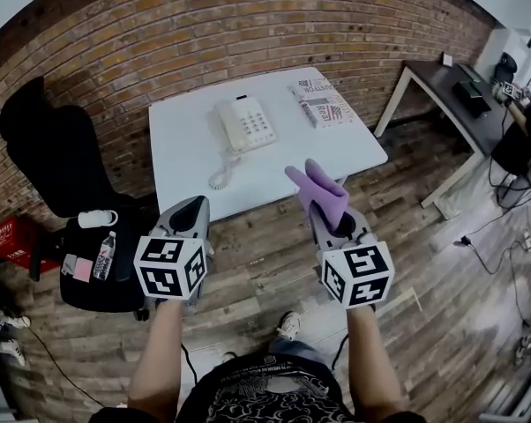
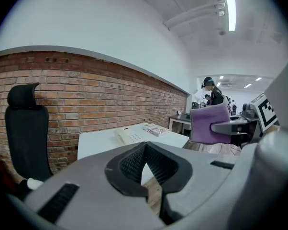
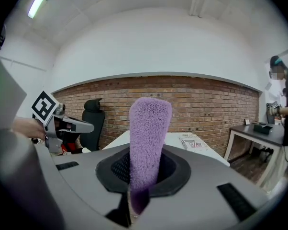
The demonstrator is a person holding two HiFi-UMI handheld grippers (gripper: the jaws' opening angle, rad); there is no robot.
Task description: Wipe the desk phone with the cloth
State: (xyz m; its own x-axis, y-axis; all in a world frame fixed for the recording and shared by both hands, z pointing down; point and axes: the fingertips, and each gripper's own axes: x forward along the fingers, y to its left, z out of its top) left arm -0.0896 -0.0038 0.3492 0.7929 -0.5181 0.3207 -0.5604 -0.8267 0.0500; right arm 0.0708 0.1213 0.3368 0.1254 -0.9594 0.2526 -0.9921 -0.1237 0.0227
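A cream desk phone [image 1: 246,123] with a coiled cord lies on the white table [image 1: 186,170], near its far middle. My right gripper [image 1: 329,208] is shut on a purple cloth [image 1: 318,187] that sticks up out of its jaws; it hovers over the wooden floor just short of the table's near edge. In the right gripper view the purple cloth [image 3: 148,143] stands upright in the middle. My left gripper [image 1: 191,214] is shut with nothing in it, level with the right one and to its left. The phone [image 2: 129,135] shows small in the left gripper view.
A printed booklet [image 1: 323,100] and a pen lie at the table's far right. A black office chair [image 1: 54,174] with a bottle stands at the left. A brick wall [image 1: 160,42] backs the table. A dark desk [image 1: 459,95] and a person are at the far right.
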